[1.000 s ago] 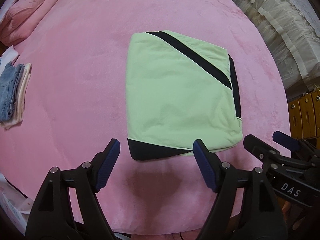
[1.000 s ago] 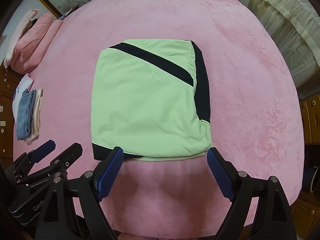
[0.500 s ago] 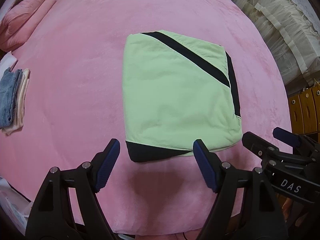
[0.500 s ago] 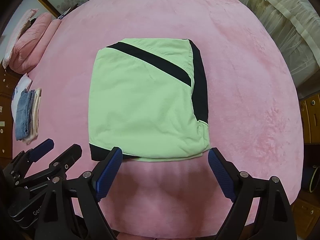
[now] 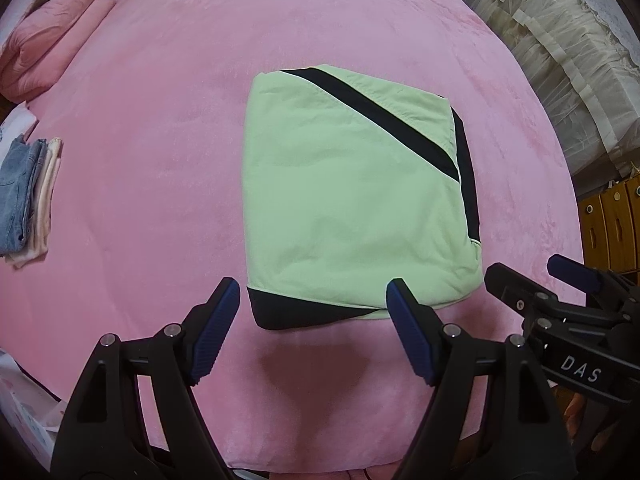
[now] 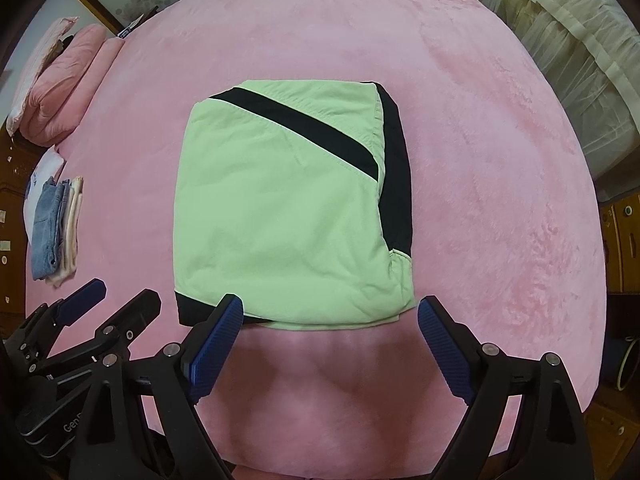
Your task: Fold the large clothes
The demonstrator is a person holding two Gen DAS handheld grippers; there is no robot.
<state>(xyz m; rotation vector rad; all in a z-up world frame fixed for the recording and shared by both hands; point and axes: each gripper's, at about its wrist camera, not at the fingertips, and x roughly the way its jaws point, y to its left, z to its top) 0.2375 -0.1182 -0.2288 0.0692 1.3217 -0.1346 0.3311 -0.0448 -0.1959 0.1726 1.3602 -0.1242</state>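
A light green garment with black stripes (image 5: 352, 204) lies folded into a neat rectangle on the pink bed (image 5: 152, 152); it also shows in the right wrist view (image 6: 280, 216). My left gripper (image 5: 312, 304) is open and empty, hovering just above the garment's near edge. My right gripper (image 6: 330, 312) is open and empty, also just short of the near edge. Each gripper shows in the other's view: the right one at the lower right (image 5: 540, 280), the left one at the lower left (image 6: 116, 296).
A small stack of folded clothes, denim and pale pink, (image 5: 28, 196) lies at the bed's left edge (image 6: 56, 228). Pink pillows (image 5: 48, 52) sit at the far left. Lace curtains (image 5: 560, 60) and wooden drawers (image 5: 612, 228) stand to the right.
Both grippers have drifted slightly closer over the folded garment. The garment has not moved and both grippers stay open.
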